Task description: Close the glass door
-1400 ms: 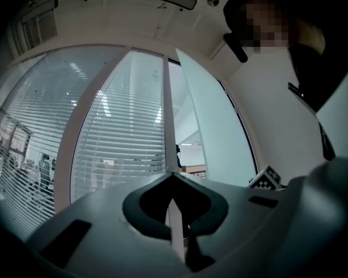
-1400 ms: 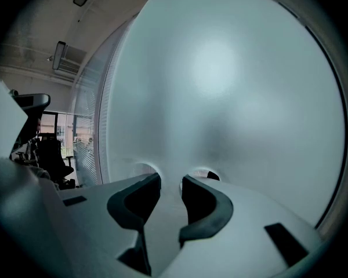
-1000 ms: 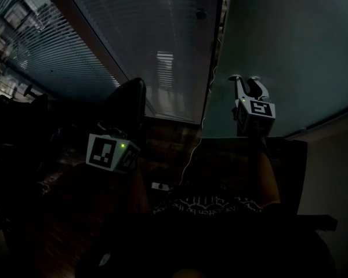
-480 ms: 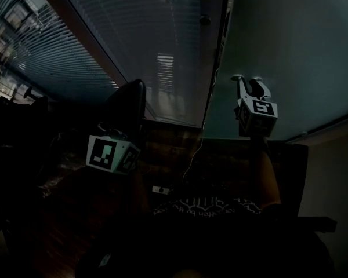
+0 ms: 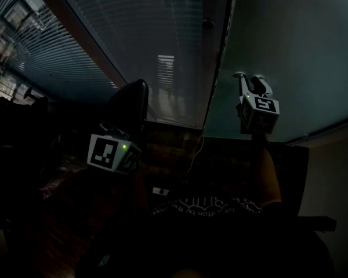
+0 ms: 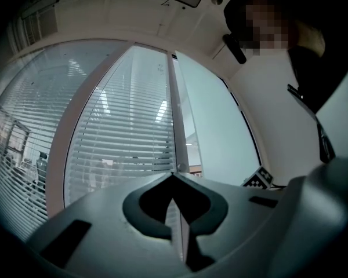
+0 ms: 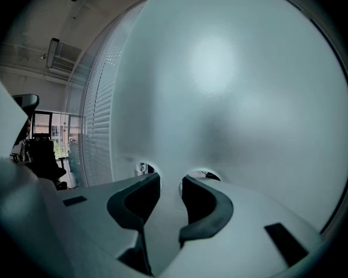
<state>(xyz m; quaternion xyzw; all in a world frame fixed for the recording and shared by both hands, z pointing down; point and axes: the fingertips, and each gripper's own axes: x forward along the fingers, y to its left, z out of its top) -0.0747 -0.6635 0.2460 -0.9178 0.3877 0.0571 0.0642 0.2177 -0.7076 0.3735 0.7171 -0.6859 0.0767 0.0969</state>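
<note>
My right gripper [image 7: 169,178], jaws wide and empty, holds both tips at the frosted glass door [image 7: 238,97] at its 12 o'clock, for pushing it shut; my left gripper [image 6: 173,175], jaws together, idles at 8 o'clock.

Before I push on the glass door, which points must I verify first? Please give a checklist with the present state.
1. The right gripper has jaws apart with nothing between them: ok.
2. Its tips touch the frosted glass door: cannot tell, but they are very near.
3. The left gripper is shut and empty: ok.
4. Door fully closed: not ok, a gap shows at its edge.
5. Door's path free: cannot tell, the head view is too dark.
</note>
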